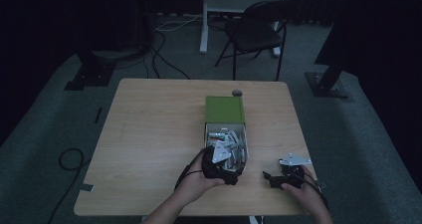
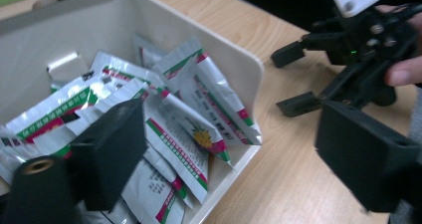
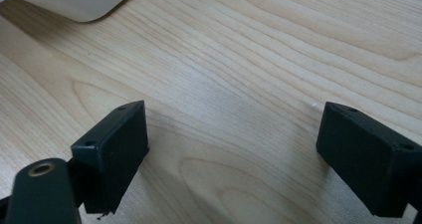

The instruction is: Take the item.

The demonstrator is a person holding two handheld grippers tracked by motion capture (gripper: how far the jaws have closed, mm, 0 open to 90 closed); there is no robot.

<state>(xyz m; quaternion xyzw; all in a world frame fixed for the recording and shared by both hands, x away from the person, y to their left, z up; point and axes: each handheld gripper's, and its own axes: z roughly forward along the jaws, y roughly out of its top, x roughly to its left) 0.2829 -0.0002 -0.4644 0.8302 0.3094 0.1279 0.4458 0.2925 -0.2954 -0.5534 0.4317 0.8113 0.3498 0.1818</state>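
Note:
A white drawer (image 1: 244, 134) stands pulled out of a green box (image 1: 224, 109) at the middle of the wooden table. Several foil sachets (image 2: 189, 134) printed in white, green and red lie heaped inside it. My left gripper (image 2: 229, 122) hovers at the drawer's near end (image 1: 233, 153), open wide. One of its jaws is above the sachets and the other is outside the drawer's wall (image 2: 239, 59), over the table. My right gripper (image 3: 234, 129) rests low over bare wood to the right (image 1: 267, 178), open, with nothing between its jaws. The left gripper view has it at the upper right (image 2: 291, 79).
A small grey round object (image 1: 237, 92) lies just behind the green box. The drawer's corner (image 3: 84, 0) is at the top left of the right gripper view. A dark chair (image 1: 259, 30) stands beyond the table, and cables (image 1: 69, 159) trail on the floor at left.

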